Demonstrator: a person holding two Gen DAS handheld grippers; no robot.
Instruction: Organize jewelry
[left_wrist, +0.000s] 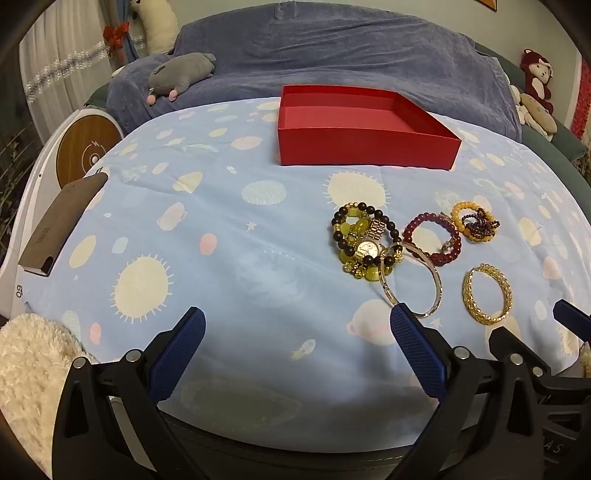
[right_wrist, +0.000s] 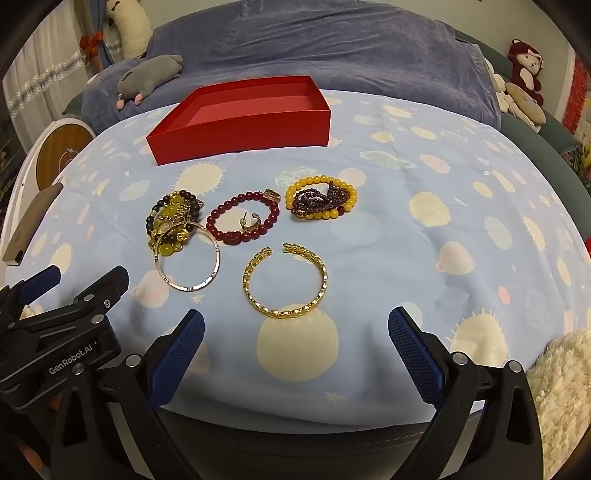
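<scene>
- our jaws on both sides stand wide apart with nothing between them: the left gripper (left_wrist: 297, 325) and the right gripper (right_wrist: 295, 325) hover at the near edge of the desk, tilted down, so we judge nothing is picked yet.
- the red box (right_wrist: 243, 123) sits open and bare at the far edge, ready to receive.
- the jewelry lies loose on the blue cloth (right_wrist: 424, 258) between box and jaws: the gold cuff (right_wrist: 286, 306) nearest the right jaws and apart, an easy first pick.
- the silver bangle (right_wrist: 188, 282) leans on the beaded heap with a watch (left_wrist: 365, 240), so lifting it may drag beads.
- the red bead bracelet (right_wrist: 242, 218) rings an earring; the yellow bracelet (right_wrist: 321, 199) carries a dark strand.
</scene>
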